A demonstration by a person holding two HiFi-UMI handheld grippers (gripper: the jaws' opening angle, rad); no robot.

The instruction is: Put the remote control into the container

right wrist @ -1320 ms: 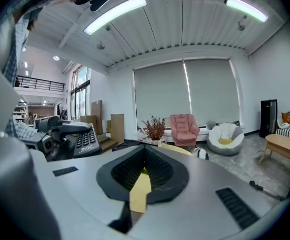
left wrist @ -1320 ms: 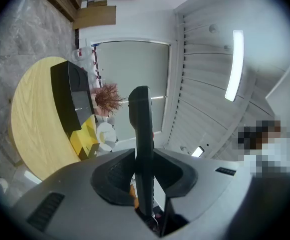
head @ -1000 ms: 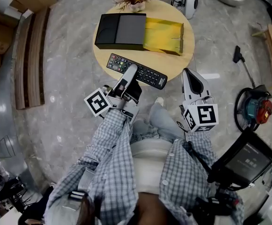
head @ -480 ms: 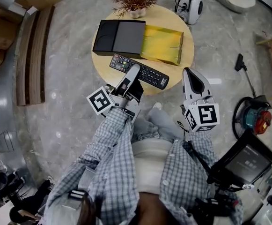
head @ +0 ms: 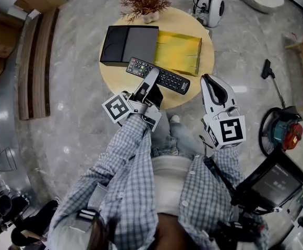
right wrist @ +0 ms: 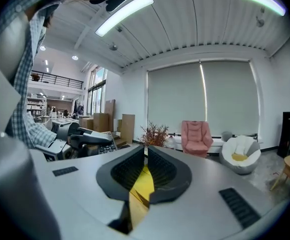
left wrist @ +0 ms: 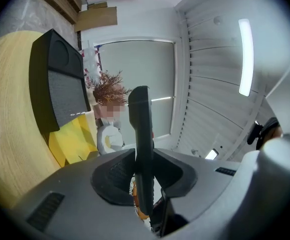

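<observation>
A black remote control (head: 168, 78) with coloured buttons hangs just over the round wooden table (head: 193, 87). My left gripper (head: 152, 77) is shut on its middle. In the left gripper view the remote (left wrist: 140, 129) stands edge-on between the pads. Behind it on the table lie a flat black and grey box (head: 130, 43) and, joined to its right side, a yellow open container (head: 180, 50). The remote's far edge almost reaches them. My right gripper (head: 209, 82) is shut and empty, off the table's right front edge. Its view shows the pads together (right wrist: 145, 159).
A dried plant in a pot (head: 143, 1) stands at the table's far edge. On the floor are a white rounded device (head: 209, 4), wooden planks (head: 34, 61) at the left and a red machine with a hose (head: 284, 121) at the right. The person's legs are below the table's front.
My left gripper has carried the remote from the table's front edge further in, towards the box and yellow container. The right gripper has shifted slightly and stayed shut.
</observation>
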